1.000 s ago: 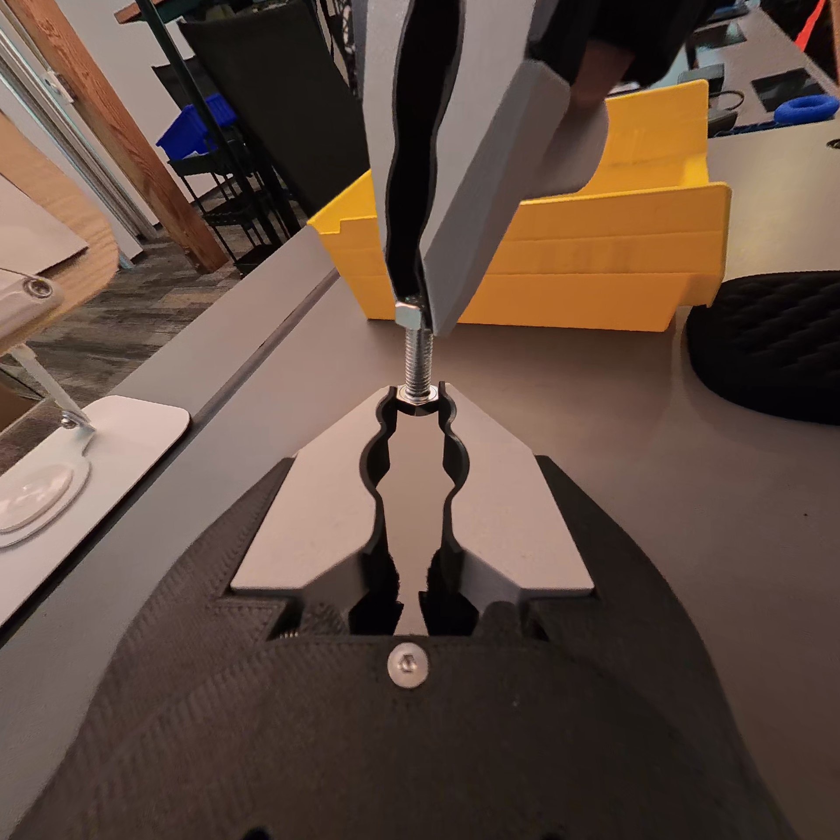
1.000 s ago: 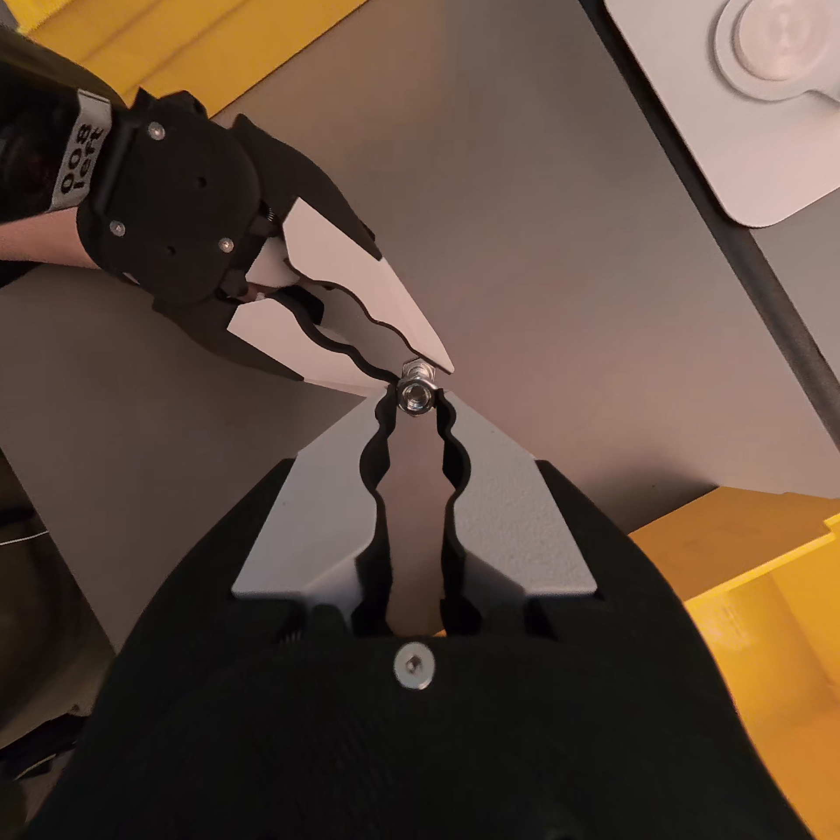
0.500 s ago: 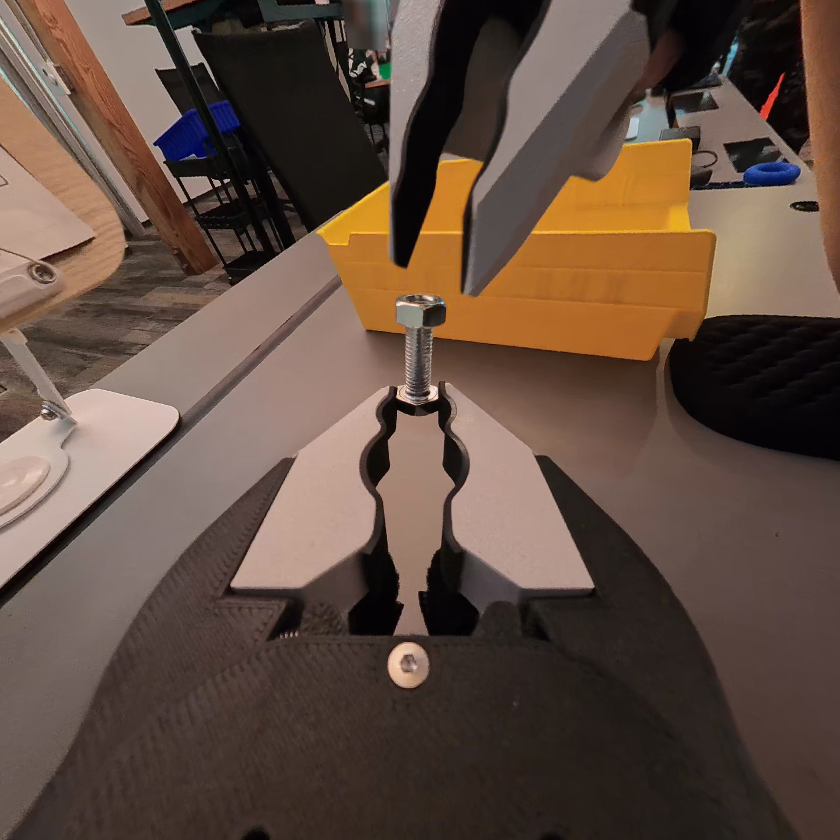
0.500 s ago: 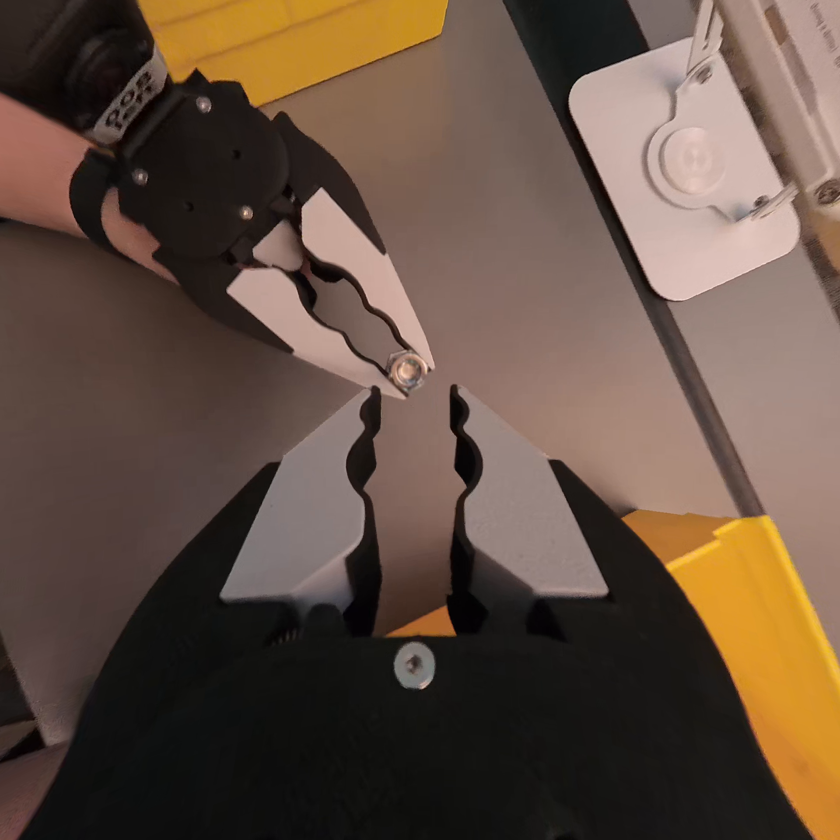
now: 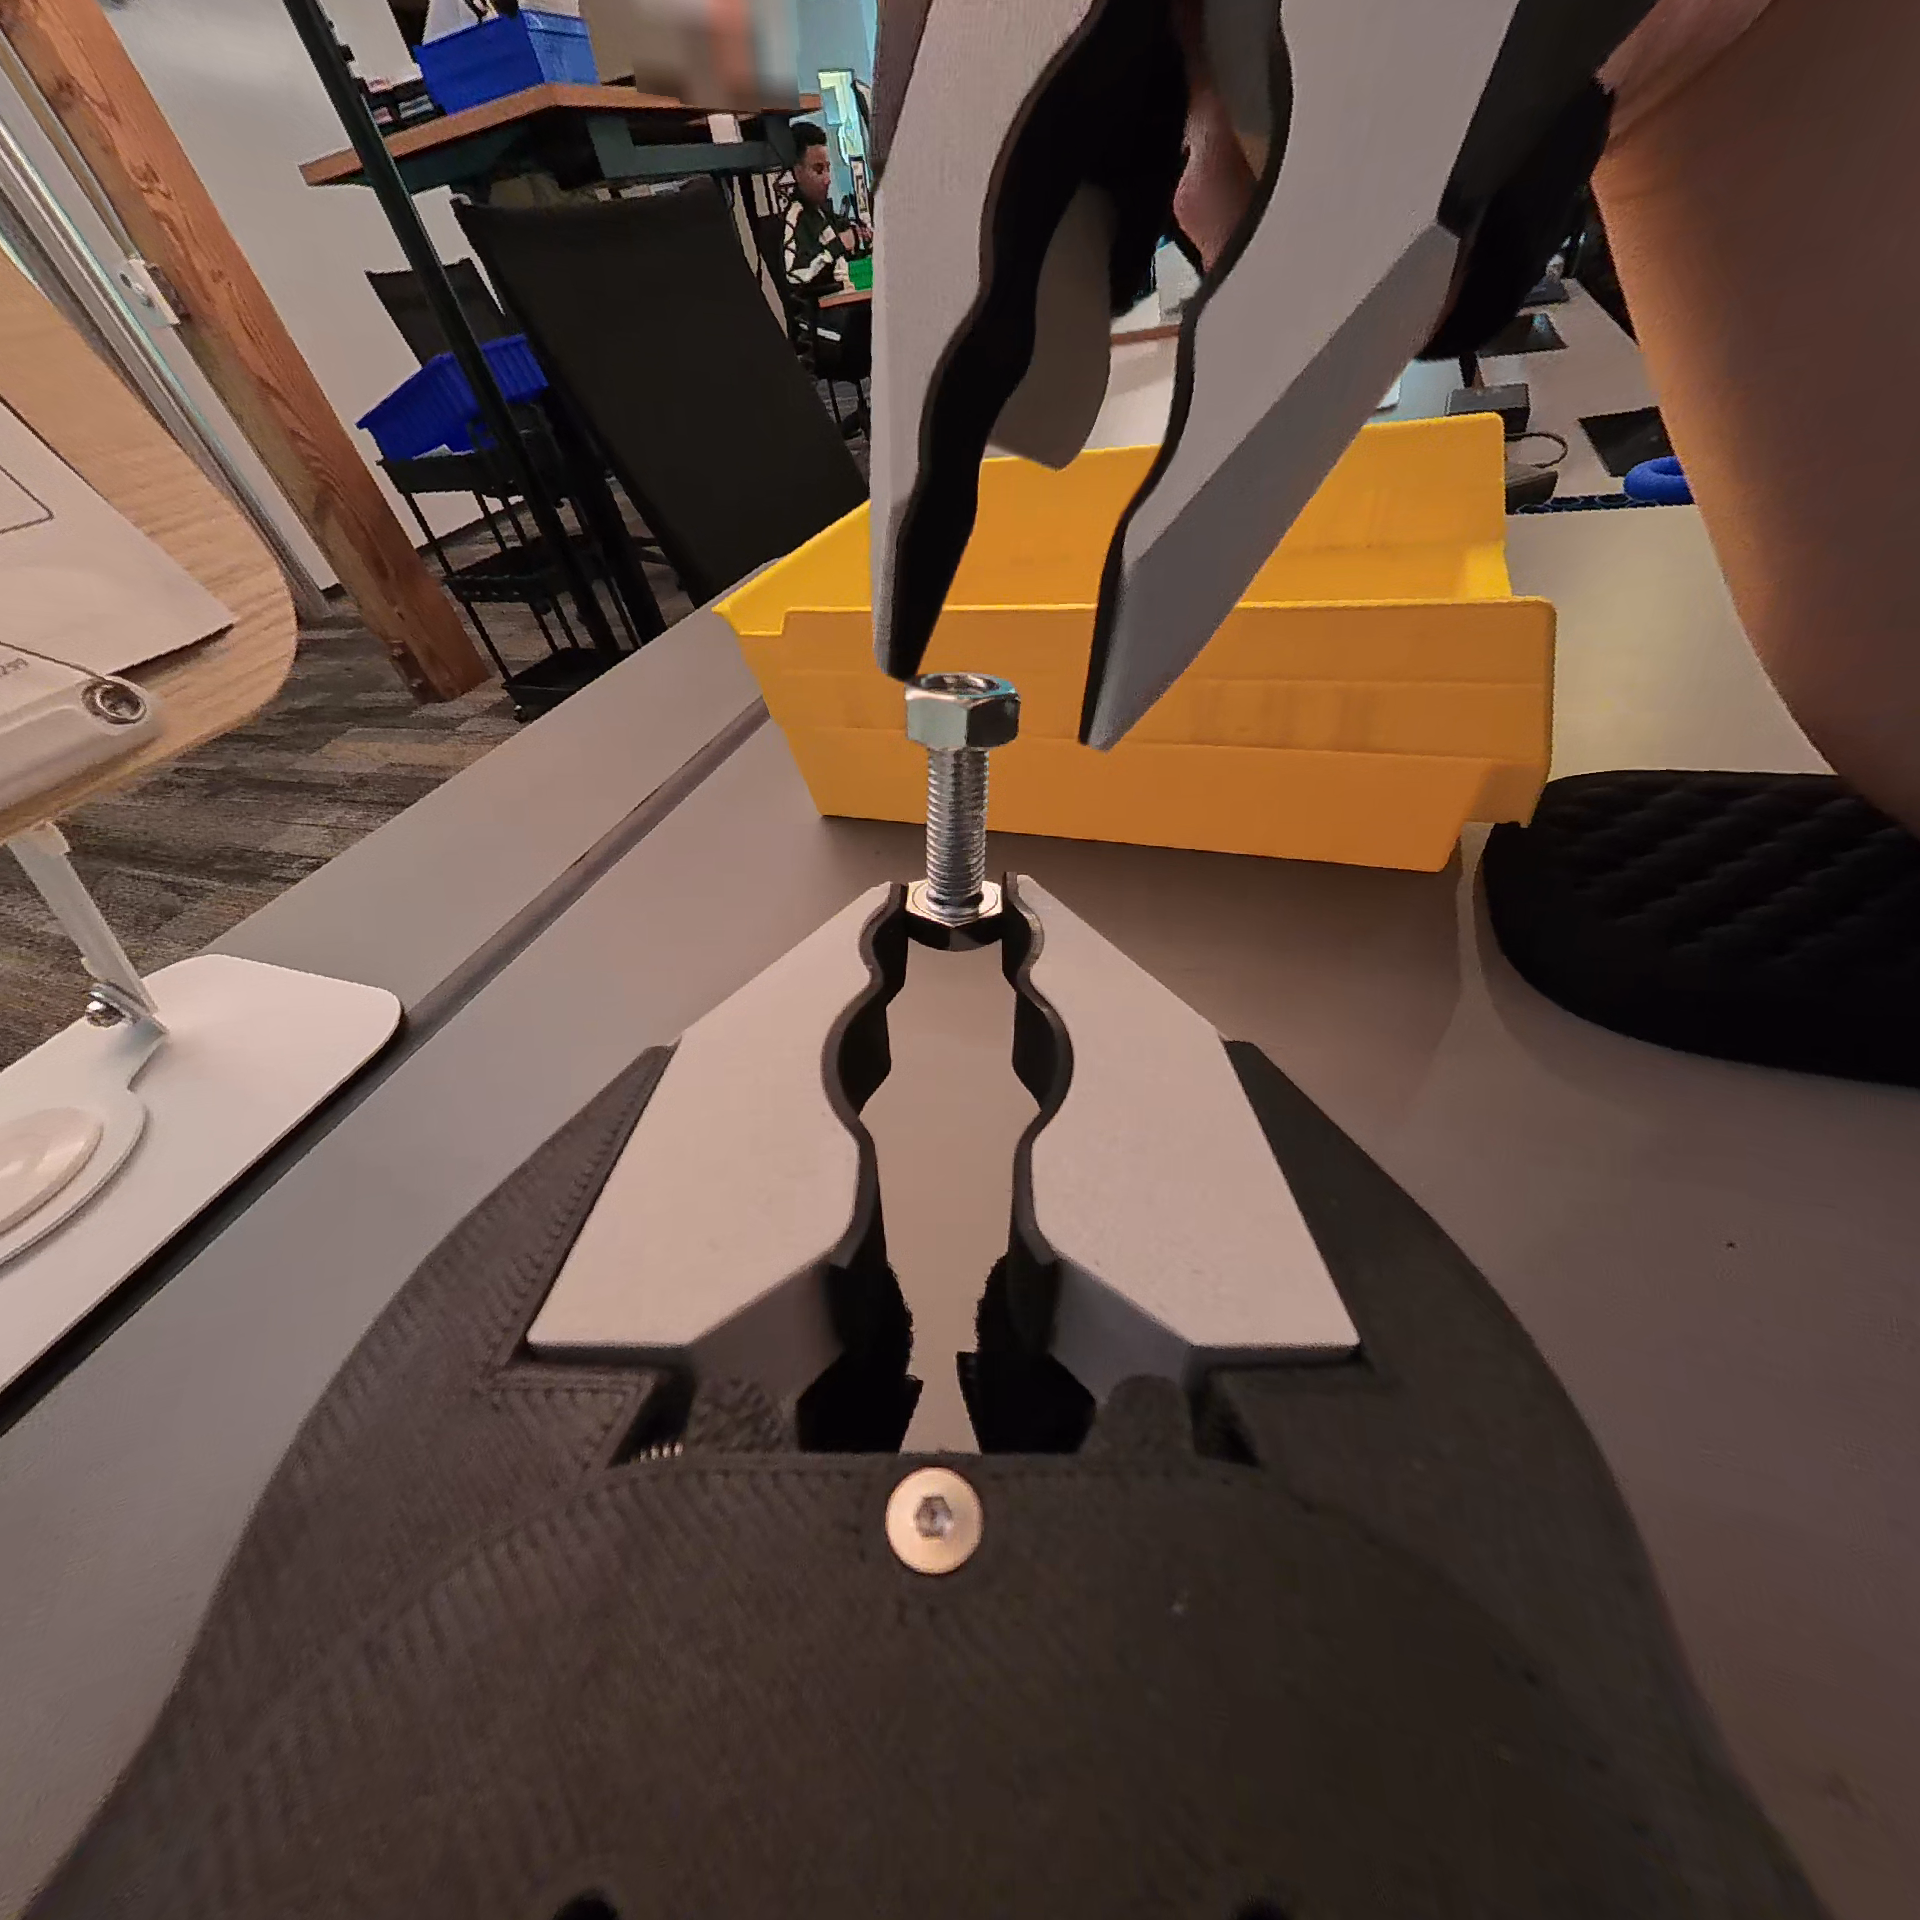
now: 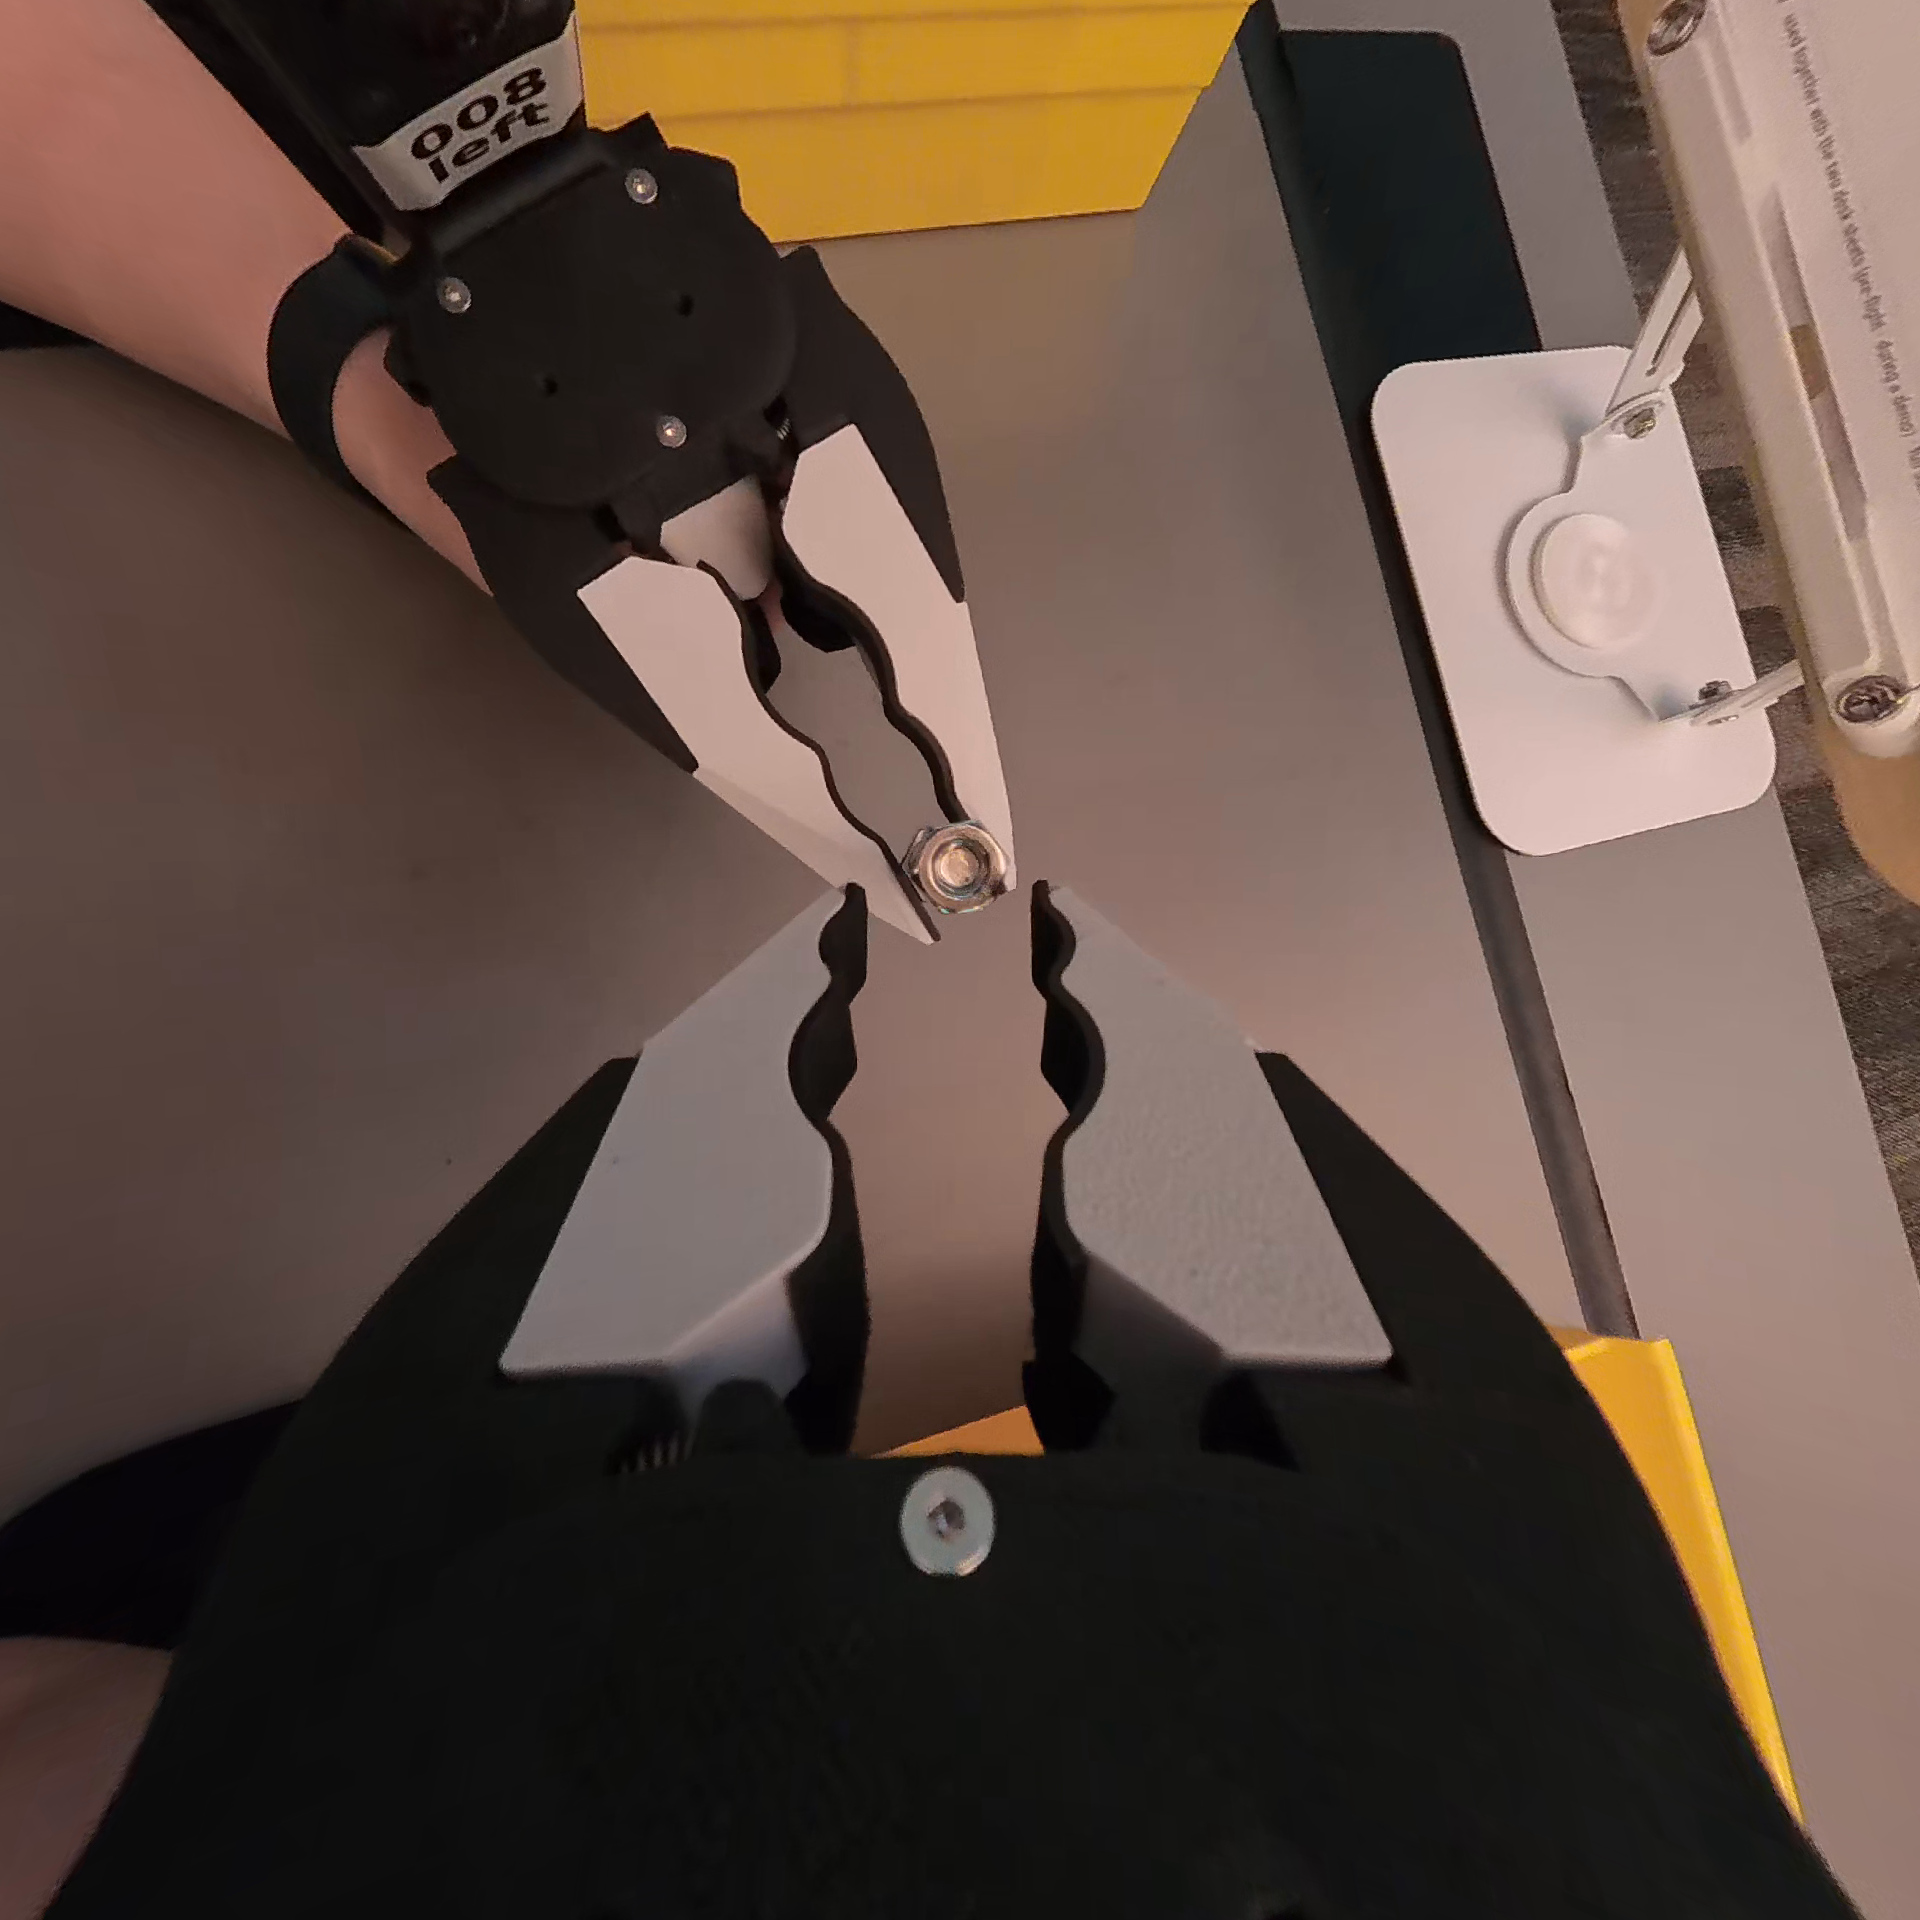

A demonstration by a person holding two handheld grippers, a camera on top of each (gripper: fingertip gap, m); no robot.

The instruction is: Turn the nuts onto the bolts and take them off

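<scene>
Directly below my right gripper, jaws spread wide, the bolt stands upright, head uppermost; my left gripper clamps the nut at its base above the counter.

yellow bin, silver bolt, grey table

Grey table top, matte, with a raised grey strip along its far left edge. Floor beyond: carpet tiles in mixed greys. Slanted wooden post against a pale wall. Dark chair behind the table; black wire rack holding a blue bin. Farther back, a wood-topped desk with a seated person, possibly more desks, too blurred. Warm indoor light.
</scene>
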